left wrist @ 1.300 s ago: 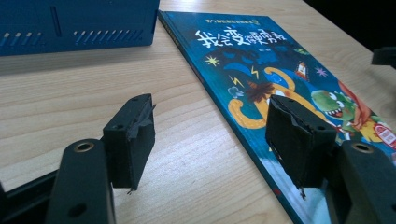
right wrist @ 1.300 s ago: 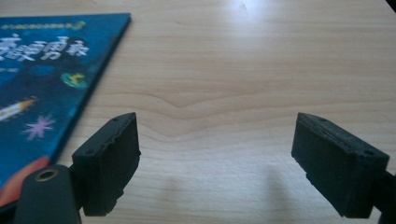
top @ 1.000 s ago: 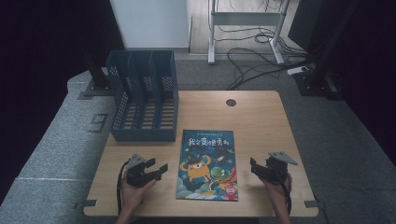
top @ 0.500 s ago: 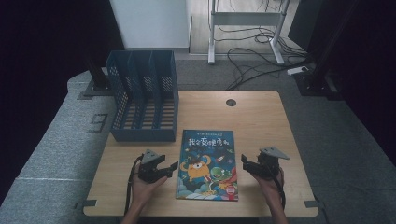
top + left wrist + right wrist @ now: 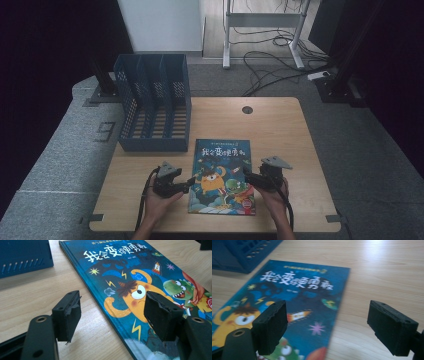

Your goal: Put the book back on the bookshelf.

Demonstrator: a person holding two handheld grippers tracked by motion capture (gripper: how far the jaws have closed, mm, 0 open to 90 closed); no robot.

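Note:
A picture book with a dark blue cover and an orange monster lies flat on the wooden table, near the front edge. My left gripper sits at the book's left edge, its tips pointing right. Seen from the left gripper view, the left gripper has just been opening its jaws; the book's spine edge runs through the gap and the pads do not press on it. My right gripper is at the book's right edge, tips pointing left. In the right gripper view, the right gripper stands open above that edge of the book.
A blue slotted file rack stands at the table's back left, just behind the book's top left corner. A round cable hole sits near the back edge. Bare wood lies to the right of the book.
Both grippers have moved inward to the book's side edges, the left one from the left, the right one from the right. The book has not moved.

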